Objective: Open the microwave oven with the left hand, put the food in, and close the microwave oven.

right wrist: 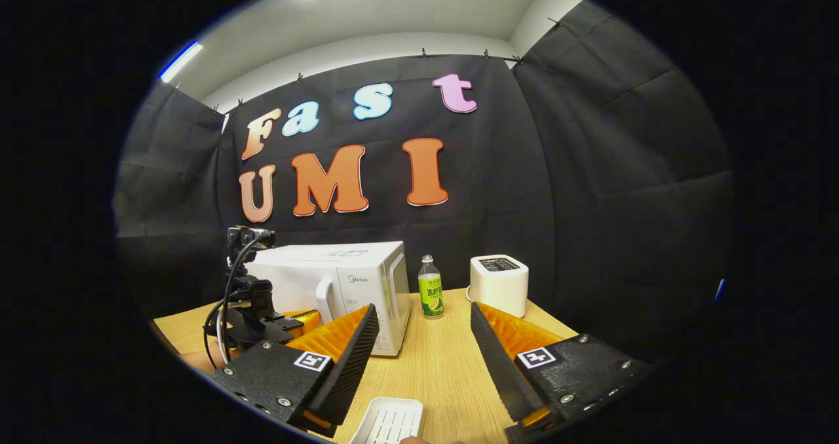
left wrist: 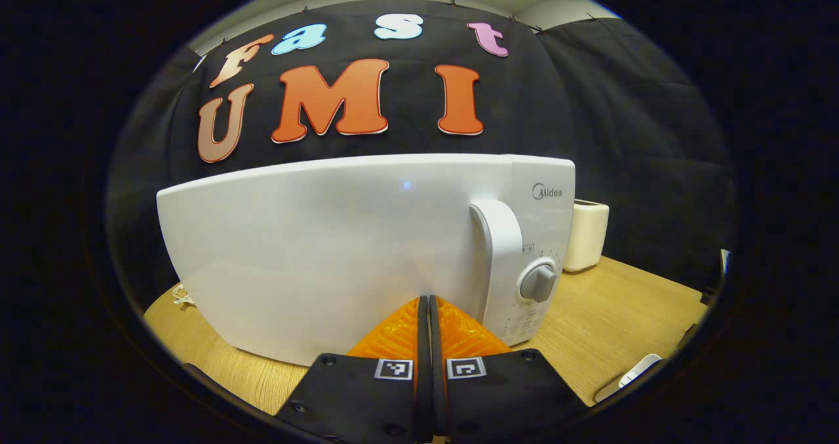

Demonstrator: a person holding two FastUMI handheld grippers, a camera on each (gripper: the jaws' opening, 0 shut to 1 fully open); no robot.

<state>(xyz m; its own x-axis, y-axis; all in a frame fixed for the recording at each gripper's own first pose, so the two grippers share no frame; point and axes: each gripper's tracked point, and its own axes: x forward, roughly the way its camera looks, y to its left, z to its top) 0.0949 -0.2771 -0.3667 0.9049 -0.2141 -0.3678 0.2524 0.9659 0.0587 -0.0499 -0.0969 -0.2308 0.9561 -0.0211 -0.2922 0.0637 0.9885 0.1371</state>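
White microwave [left wrist: 341, 247]: door closed, handle [left wrist: 501, 260] at 3 o'clock
Left gripper [left wrist: 429, 303]: fingers together, empty, facing door
Right gripper [right wrist: 425, 322]: spread wide, empty, over tray [right wrist: 390, 421]

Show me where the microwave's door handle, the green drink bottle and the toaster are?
door handle [left wrist: 501, 254], left gripper view, middle of the white grip.
green bottle [right wrist: 430, 296], right gripper view, on its label.
toaster [right wrist: 499, 288], right gripper view, front face.

"Midea" stands on the white microwave oven [left wrist: 367, 254] above its control panel
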